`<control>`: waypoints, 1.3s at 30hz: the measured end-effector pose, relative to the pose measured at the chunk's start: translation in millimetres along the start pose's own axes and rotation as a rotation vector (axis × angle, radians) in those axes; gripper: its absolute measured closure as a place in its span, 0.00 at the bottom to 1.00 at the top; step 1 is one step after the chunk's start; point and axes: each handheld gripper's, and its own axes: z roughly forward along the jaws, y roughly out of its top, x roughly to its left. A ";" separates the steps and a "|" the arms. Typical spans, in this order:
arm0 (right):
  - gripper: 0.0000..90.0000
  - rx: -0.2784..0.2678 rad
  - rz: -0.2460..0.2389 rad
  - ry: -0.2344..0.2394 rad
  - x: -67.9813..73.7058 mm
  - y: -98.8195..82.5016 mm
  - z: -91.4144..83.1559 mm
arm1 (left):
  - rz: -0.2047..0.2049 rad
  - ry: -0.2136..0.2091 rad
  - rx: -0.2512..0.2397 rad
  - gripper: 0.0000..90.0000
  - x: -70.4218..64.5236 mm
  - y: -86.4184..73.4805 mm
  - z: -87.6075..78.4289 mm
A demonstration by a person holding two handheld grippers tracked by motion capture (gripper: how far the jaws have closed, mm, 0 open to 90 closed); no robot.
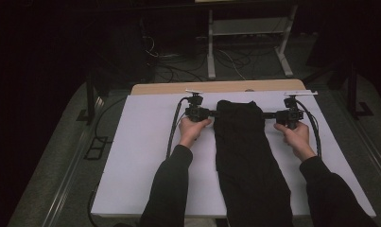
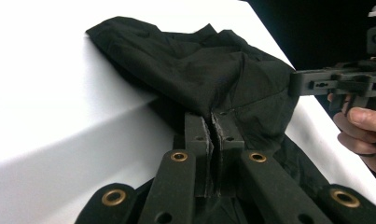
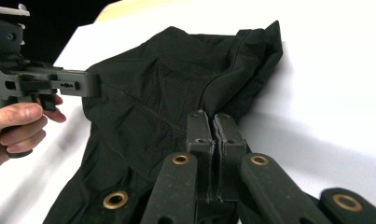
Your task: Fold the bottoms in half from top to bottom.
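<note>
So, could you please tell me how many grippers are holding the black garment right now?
2. The left gripper is shut on the black garment at its left edge near the far end, and the right gripper is shut on its right edge opposite.

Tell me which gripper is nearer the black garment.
Neither: the left gripper is clamped on the black garment at its left edge, and the right gripper on its right edge.

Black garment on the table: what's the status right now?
Left hand-held gripper shut on black garment. Right hand-held gripper shut on opposite edge. Garment flat on white table. Nothing obstructing.
</note>
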 end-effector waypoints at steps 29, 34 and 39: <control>0.95 -0.034 -0.054 0.029 30.3 -35.0 -42.3 | 0.045 -0.066 -0.057 0.95 -40.2 -39.7 -35.6; 0.95 -0.042 -0.049 0.042 31.6 -40.6 -49.4 | 0.057 -0.072 -0.064 0.95 -49.9 -39.2 -41.8; 0.95 -0.045 -0.054 0.047 35.6 -45.0 -57.1 | 0.074 -0.072 -0.051 0.95 -61.3 -43.5 -45.2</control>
